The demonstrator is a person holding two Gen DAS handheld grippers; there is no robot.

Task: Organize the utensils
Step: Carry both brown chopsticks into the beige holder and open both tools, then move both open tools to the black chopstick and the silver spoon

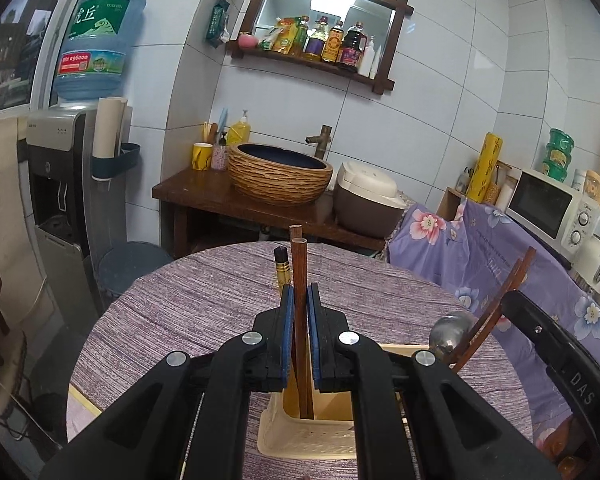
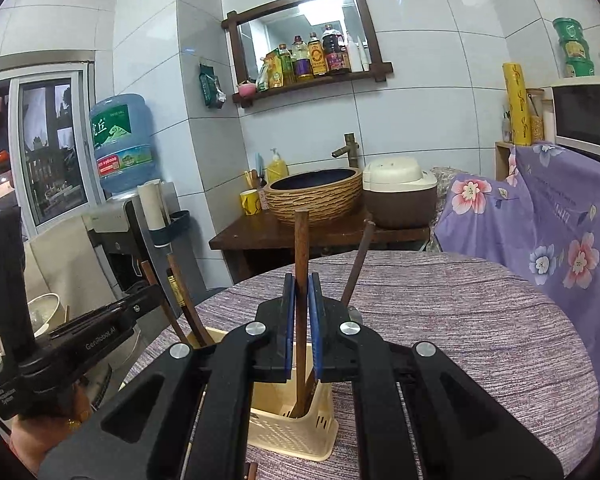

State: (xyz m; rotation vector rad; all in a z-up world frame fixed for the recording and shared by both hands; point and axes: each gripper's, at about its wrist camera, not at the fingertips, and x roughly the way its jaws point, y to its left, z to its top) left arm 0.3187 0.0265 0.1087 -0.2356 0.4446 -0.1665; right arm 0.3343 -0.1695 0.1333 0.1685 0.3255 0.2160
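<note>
A cream slotted utensil basket (image 1: 312, 438) (image 2: 296, 436) stands on the round table, directly under both grippers. My left gripper (image 1: 299, 292) is shut on a pair of brown wooden chopsticks (image 1: 299, 264), whose lower ends reach into the basket. A black chopstick with gold bands (image 1: 282, 268) stands just behind them. My right gripper (image 2: 301, 280) is shut on brown wooden chopsticks (image 2: 301, 248), tips down inside the basket. Another brown chopstick (image 2: 358, 264) leans out to the right. A metal spoon bowl (image 1: 452, 334) pokes up beside the right gripper (image 1: 512, 304). The left gripper (image 2: 152, 298) shows at the left.
The table has a purple striped cloth (image 1: 180, 312) (image 2: 480, 320). Behind it stand a wooden counter with a woven basin (image 1: 280, 176), a rice cooker (image 1: 368, 200) and a water dispenser (image 1: 60, 184). A floral-covered unit (image 2: 560, 232) with a microwave (image 1: 552, 208) borders the right side.
</note>
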